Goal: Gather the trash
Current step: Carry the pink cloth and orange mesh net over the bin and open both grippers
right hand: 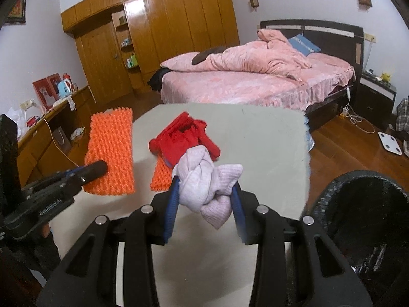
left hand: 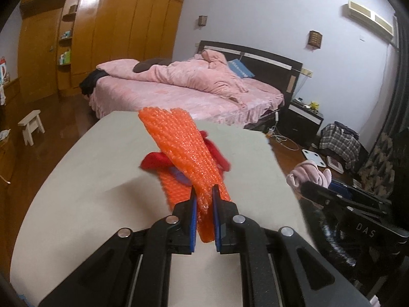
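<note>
My left gripper (left hand: 204,194) is shut on an orange foam net sheet (left hand: 184,148) and holds it lifted above the pale table (left hand: 89,179); the sheet also shows in the right wrist view (right hand: 112,151). My right gripper (right hand: 205,186) is shut on a knotted pale pink cloth bundle (right hand: 207,181), held above the table; the bundle also shows in the left wrist view (left hand: 306,174). A red cloth (right hand: 184,135) lies on a second orange net piece (right hand: 161,176) in the middle of the table.
A black-lined trash bin (right hand: 370,217) stands at the table's right. A pink bed (right hand: 242,76) is behind, wooden wardrobes (right hand: 166,25) at the back left, a white stool (left hand: 30,125) and a white scale (right hand: 389,139) on the floor.
</note>
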The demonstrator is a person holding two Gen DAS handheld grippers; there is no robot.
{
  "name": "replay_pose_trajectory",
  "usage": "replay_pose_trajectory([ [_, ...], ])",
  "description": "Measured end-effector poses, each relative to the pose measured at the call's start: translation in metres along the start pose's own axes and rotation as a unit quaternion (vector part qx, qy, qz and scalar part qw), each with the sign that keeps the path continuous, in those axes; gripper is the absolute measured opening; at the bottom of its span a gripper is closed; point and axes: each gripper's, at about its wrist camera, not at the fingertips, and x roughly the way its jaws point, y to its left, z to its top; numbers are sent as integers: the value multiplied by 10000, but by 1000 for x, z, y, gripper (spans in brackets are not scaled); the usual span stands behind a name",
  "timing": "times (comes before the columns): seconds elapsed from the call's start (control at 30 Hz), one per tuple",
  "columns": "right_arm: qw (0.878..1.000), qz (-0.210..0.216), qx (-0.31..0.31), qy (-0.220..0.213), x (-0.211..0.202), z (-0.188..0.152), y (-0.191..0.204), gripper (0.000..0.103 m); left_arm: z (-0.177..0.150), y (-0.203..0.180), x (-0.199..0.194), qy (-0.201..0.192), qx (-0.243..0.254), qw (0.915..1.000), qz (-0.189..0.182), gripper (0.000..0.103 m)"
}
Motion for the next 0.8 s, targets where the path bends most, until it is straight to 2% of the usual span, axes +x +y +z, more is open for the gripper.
replay_pose_trajectory([
  [0.4, 9985, -264, 198, -428, -57, 1, -30, 37, 8, -62, -8, -121, 372, 9979, -523, 10],
  [0.8, 9928, -876, 516, -641, -108, -16, -82, 37, 6, -130, -6, -121, 791, 9895, -1201, 10],
])
